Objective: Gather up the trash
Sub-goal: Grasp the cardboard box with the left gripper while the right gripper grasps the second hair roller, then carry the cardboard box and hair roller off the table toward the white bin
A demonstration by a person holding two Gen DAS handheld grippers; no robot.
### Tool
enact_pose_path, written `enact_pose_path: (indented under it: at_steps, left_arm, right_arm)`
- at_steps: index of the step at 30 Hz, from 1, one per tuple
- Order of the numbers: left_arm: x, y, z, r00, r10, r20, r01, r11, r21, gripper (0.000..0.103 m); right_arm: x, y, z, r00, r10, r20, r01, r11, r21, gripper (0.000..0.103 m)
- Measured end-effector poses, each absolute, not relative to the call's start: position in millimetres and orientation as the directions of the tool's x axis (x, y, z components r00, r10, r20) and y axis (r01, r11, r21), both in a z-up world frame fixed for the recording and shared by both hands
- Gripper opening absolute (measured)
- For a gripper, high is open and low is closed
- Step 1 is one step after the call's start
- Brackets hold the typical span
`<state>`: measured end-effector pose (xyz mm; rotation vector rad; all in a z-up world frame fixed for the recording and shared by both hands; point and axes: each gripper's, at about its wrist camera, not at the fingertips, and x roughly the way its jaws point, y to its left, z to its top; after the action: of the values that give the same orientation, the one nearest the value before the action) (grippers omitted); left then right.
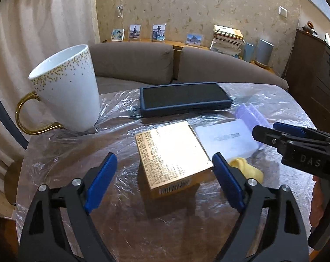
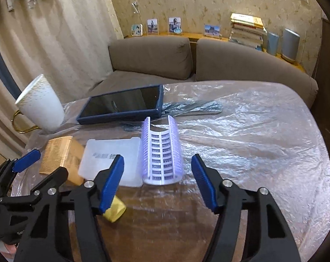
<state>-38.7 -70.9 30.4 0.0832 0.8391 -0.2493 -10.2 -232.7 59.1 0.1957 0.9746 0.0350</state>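
Observation:
A gold cardboard box (image 1: 172,155) lies on the plastic-covered table (image 1: 77,152), between the open fingers of my left gripper (image 1: 165,163). It also shows in the right wrist view (image 2: 60,155). A white flat plastic lid (image 1: 228,140) (image 2: 112,159), a curved lilac plastic tray (image 2: 162,152) (image 1: 251,114) and a yellow crumpled piece (image 1: 250,168) (image 2: 115,210) lie beside it. My right gripper (image 2: 158,174) is open just before the lilac tray and holds nothing; it shows at the right of the left wrist view (image 1: 280,131).
A white mug with gold handle (image 1: 71,91) (image 2: 42,102) stands at the table's left. A dark blue tablet (image 1: 184,98) (image 2: 123,104) lies at the back. A brown sofa (image 1: 132,63) and a shelf with photos and books (image 1: 228,39) are behind.

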Motion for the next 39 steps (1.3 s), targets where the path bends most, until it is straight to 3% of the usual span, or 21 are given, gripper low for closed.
enact_pose_path:
  at_steps: [24, 28, 29, 34, 39]
  left_arm:
    - [-20, -63, 21, 0.639, -0.170, -0.751, 0.259, 0.966, 0.002, 0.089]
    - [-19, -65, 22, 0.650, -0.164, -0.742, 0.268, 0.963, 0.021, 0.089]
    - [-20, -66, 22, 0.650, -0.165, -0.742, 0.270, 0.963, 0.022, 0.084]
    - [-17, -67, 17, 0.629, -0.188, -0.754, 0.291, 0.957, 0.005, 0.059]
    - [-20, -67, 17, 0.633, -0.187, -0.751, 0.295, 0.956, 0.010, 0.059]
  right_arm:
    - [8, -238, 51, 0.548, 0.052, -0.835, 0.089, 0.989, 0.121, 0.056]
    - [10, -237, 47, 0.540, 0.054, -0.840, 0.086, 0.989, 0.119, 0.047]
    - [10, -237, 47, 0.538, 0.056, -0.841, 0.085, 0.989, 0.120, 0.043]
    - [4, -237, 50, 0.546, 0.068, -0.835, 0.073, 0.989, 0.128, 0.042]
    - [-9, -241, 60, 0.568, 0.090, -0.818, 0.062, 0.987, 0.151, 0.042]
